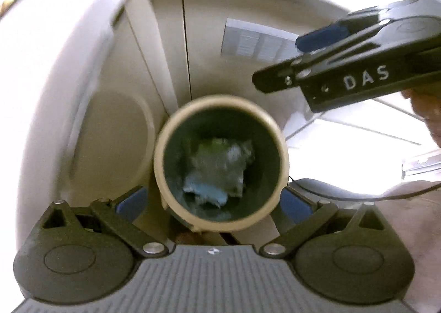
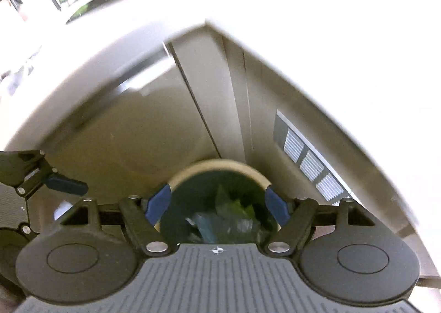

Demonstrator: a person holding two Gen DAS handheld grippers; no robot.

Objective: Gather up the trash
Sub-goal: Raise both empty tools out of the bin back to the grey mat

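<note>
A round bin with a beige rim (image 1: 220, 102) and a dark inside stands against a cabinet corner. I look straight down into it. Crumpled trash (image 1: 217, 172) lies at its bottom: blue, green and clear plastic pieces. My left gripper (image 1: 213, 201) hovers over the bin mouth, open, with nothing between its blue pads. My right gripper (image 1: 278, 60) reaches in from the upper right, open too. In the right wrist view the right gripper (image 2: 217, 204) is open above the same bin rim (image 2: 220, 162) and the trash (image 2: 220, 219). A left gripper finger (image 2: 66, 185) shows at the left, away from the bin.
Beige cabinet panels meet in a corner behind the bin, with a vent grille (image 1: 256, 42) (image 2: 311, 164) on the right panel. A white countertop (image 2: 303, 23) overhangs them. Bright floor (image 1: 344, 147) lies right of the bin, crossed by a thin black cable (image 1: 358, 197).
</note>
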